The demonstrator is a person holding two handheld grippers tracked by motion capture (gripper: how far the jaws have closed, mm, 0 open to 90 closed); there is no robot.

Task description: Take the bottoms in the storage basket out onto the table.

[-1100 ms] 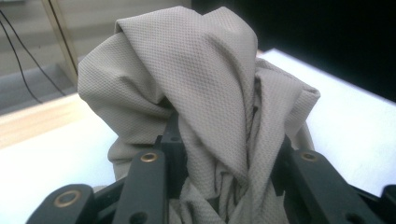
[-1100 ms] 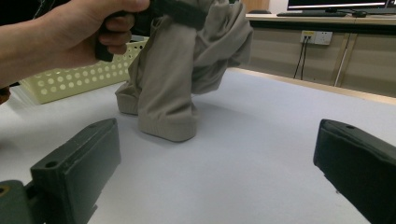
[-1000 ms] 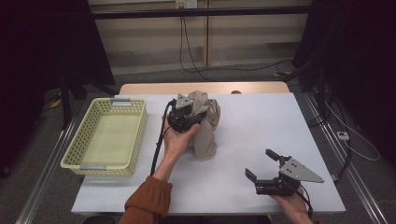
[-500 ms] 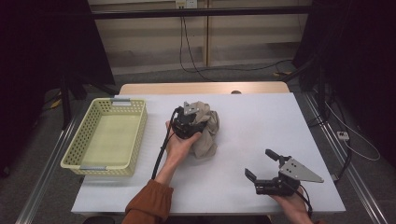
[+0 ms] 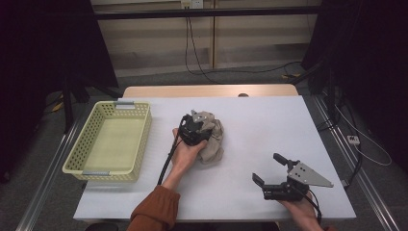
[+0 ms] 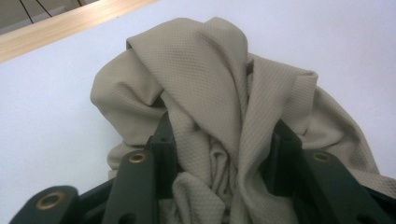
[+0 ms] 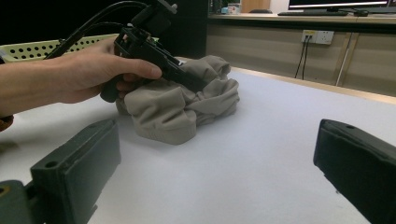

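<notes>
A crumpled beige cloth (image 5: 215,140) lies in a heap on the white table (image 5: 269,115), a little left of the middle. My left gripper (image 5: 206,132) is pushed into it from the near side. In the left gripper view the cloth (image 6: 210,88) bunches between the two black jaws and touches both; the jaws have just been opening a little around it. My right gripper (image 5: 267,167) rests at the front right, jaws wide apart with nothing between them. The right gripper view shows the cloth (image 7: 187,109) and the left gripper (image 7: 194,83) beyond my right gripper (image 7: 217,140).
A yellow perforated basket (image 5: 140,139) with nothing in it stands at the table's left side; its rim (image 7: 42,46) shows behind the hand. A wooden strip (image 5: 207,90) runs along the far edge. Bare table lies between the cloth and the right gripper.
The left hand has come down with the cloth, which hung lifted before and now sits slumped on the table. The right gripper has not moved.
</notes>
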